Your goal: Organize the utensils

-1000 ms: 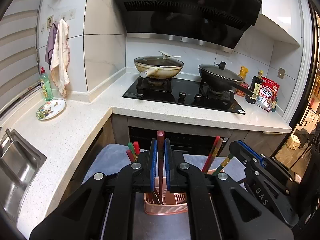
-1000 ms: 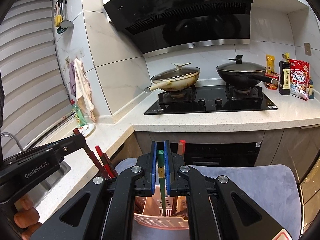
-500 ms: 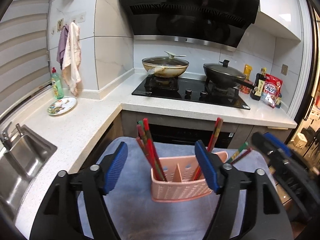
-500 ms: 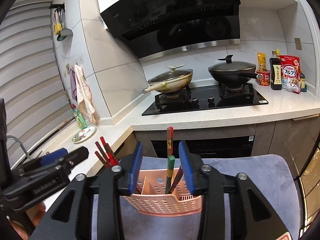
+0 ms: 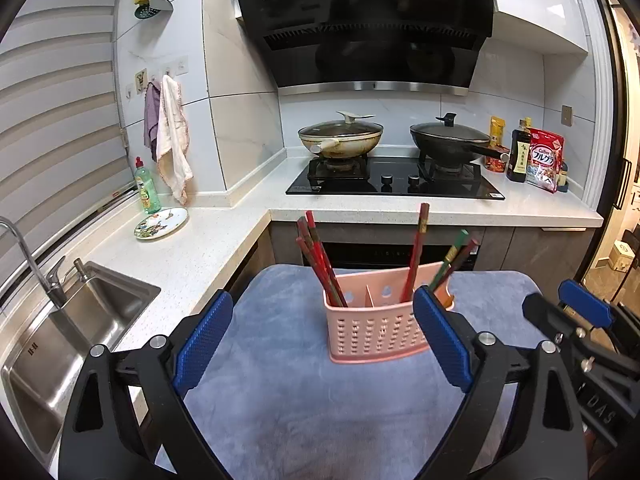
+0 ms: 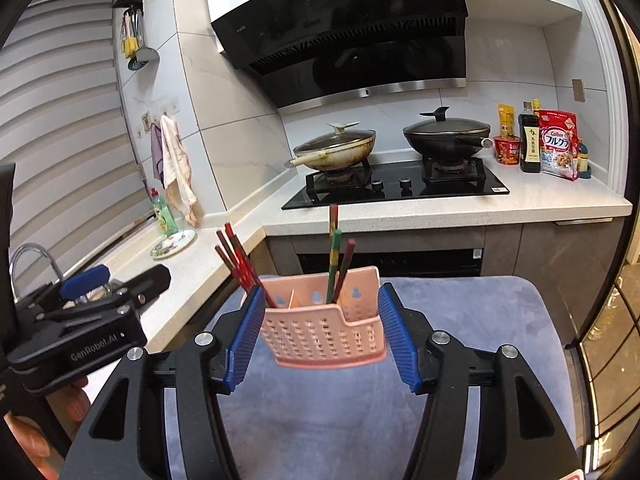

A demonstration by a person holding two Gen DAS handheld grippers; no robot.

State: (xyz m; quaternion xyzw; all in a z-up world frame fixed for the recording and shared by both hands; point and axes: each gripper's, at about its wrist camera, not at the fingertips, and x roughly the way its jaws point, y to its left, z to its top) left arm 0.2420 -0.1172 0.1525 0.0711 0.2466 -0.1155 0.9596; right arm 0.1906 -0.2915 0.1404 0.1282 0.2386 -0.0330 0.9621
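A pink perforated utensil holder (image 5: 374,328) stands on a blue-grey mat (image 5: 288,400); it also shows in the right wrist view (image 6: 324,334). Red chopsticks (image 5: 320,264) lean in its left compartment, and red and green chopsticks (image 5: 416,256) stand in its right part. In the right wrist view the left bunch (image 6: 240,266) and the green and red pair (image 6: 334,266) stand in the same places. My left gripper (image 5: 322,340) is wide open and empty, in front of the holder. My right gripper (image 6: 320,332) is wide open and empty, its blue pads (image 6: 244,340) either side of the holder.
The mat (image 6: 460,320) covers a surface before an L-shaped white counter (image 5: 192,248). A steel sink (image 5: 64,332) and tap are at left, with a plate (image 5: 161,223) and soap bottle (image 5: 147,192). A hob (image 5: 394,184) carries two lidded pans. Bottles and packets (image 5: 536,160) stand at far right.
Both grippers were shut on chopsticks over the holder a second ago. They opened, left the chopsticks in the holder, and have drawn back and up.
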